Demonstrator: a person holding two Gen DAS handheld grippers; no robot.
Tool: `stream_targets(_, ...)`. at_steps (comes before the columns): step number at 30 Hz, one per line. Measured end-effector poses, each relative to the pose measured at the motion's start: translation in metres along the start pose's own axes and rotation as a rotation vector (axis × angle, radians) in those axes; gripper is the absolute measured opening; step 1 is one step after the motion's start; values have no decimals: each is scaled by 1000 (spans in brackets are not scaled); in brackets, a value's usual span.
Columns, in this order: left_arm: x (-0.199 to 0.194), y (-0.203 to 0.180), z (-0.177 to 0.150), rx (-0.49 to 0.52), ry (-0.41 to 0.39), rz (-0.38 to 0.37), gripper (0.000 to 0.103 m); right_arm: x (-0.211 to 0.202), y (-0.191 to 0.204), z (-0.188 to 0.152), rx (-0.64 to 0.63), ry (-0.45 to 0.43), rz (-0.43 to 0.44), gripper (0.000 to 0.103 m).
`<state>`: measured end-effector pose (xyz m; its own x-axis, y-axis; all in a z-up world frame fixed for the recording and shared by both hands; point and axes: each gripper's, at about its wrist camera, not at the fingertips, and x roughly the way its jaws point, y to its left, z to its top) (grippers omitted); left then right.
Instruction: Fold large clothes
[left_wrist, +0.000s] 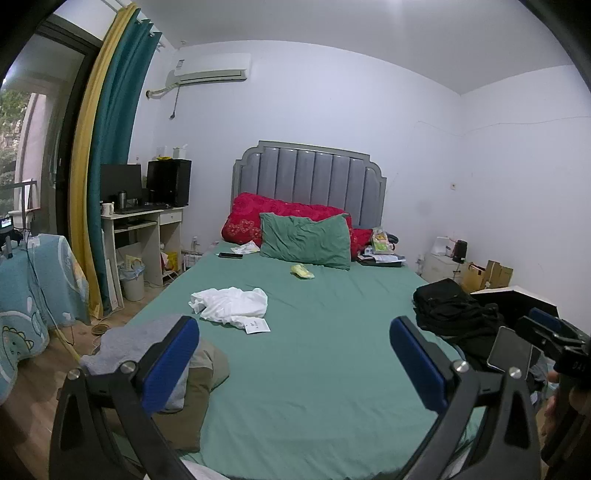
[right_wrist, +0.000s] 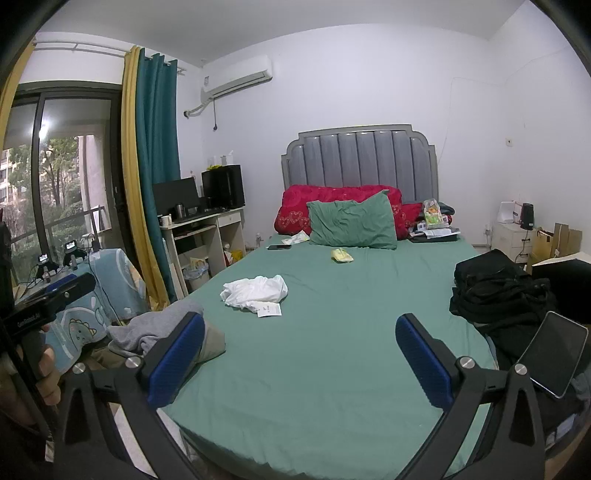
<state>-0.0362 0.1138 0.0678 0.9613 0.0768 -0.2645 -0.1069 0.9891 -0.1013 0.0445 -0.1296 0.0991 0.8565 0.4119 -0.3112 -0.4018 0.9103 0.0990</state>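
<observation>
Your left gripper (left_wrist: 295, 362) hangs above the near end of the bed (left_wrist: 314, 369), spread wide with nothing between its blue pads; your right gripper (right_wrist: 299, 354) is just as wide and empty. Ahead of both, slightly left, a crumpled white garment (left_wrist: 232, 304) lies on the green sheet with a paper slip (left_wrist: 257, 326) touching it. Behind your left finger sits a grey and khaki clothes pile (left_wrist: 147, 343); off your right finger, a black clothes heap (left_wrist: 454, 310). Farther ahead are a green pillow (left_wrist: 306, 240), red bedding (left_wrist: 251, 218) and the grey headboard (left_wrist: 310, 181). Desk (right_wrist: 203, 232) and curtains (right_wrist: 151, 166) stand far left.
</observation>
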Motion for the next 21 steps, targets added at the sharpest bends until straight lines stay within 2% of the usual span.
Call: stream_targets(21, 2, -1, 0, 1, 8, -7, 103, 3, 5, -3, 0, 7, 0, 102)
